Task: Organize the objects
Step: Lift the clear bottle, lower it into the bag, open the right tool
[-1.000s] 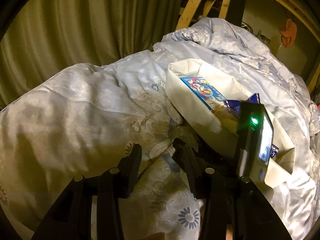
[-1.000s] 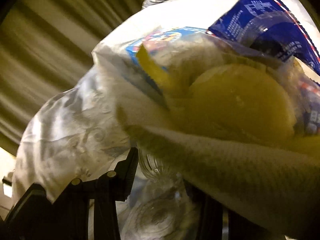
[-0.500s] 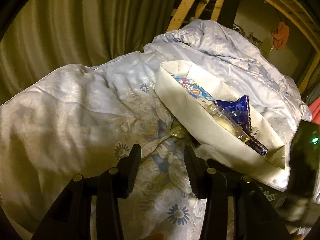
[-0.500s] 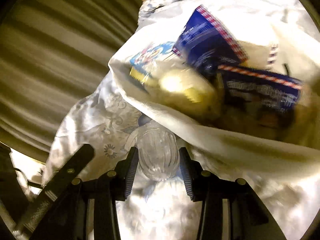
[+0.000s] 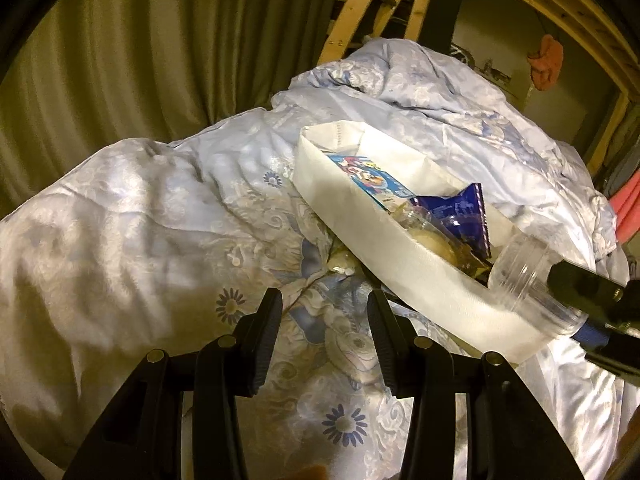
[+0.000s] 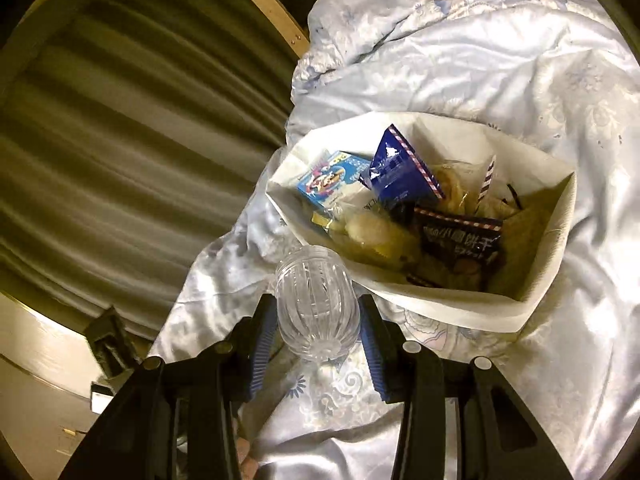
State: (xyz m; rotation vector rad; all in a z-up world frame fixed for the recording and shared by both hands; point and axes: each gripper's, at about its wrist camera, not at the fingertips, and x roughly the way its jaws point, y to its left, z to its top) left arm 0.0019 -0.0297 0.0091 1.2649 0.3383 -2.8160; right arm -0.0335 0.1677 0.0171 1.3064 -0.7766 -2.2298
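Observation:
My right gripper (image 6: 318, 314) is shut on a clear ribbed plastic bottle (image 6: 316, 300) and holds it above the quilt, just short of the near rim of a white bag (image 6: 556, 220). The bag holds a blue snack packet (image 6: 400, 172), a light blue carton (image 6: 332, 178), a dark packet (image 6: 460, 240) and pale wrapped snacks. In the left wrist view the bottle (image 5: 528, 284) comes in from the right over the white bag (image 5: 400, 260). My left gripper (image 5: 324, 328) is open and empty over the quilt, left of the bag.
A pale blue flowered quilt (image 5: 160, 220) covers the bed under everything. Olive curtains (image 5: 140, 60) hang behind on the left. A wooden frame (image 5: 352, 4) stands at the far end of the bed.
My right gripper has drawn back and up from the bag's side with the clear bottle held in it. The left gripper has barely moved; the right gripper now enters its view from the right.

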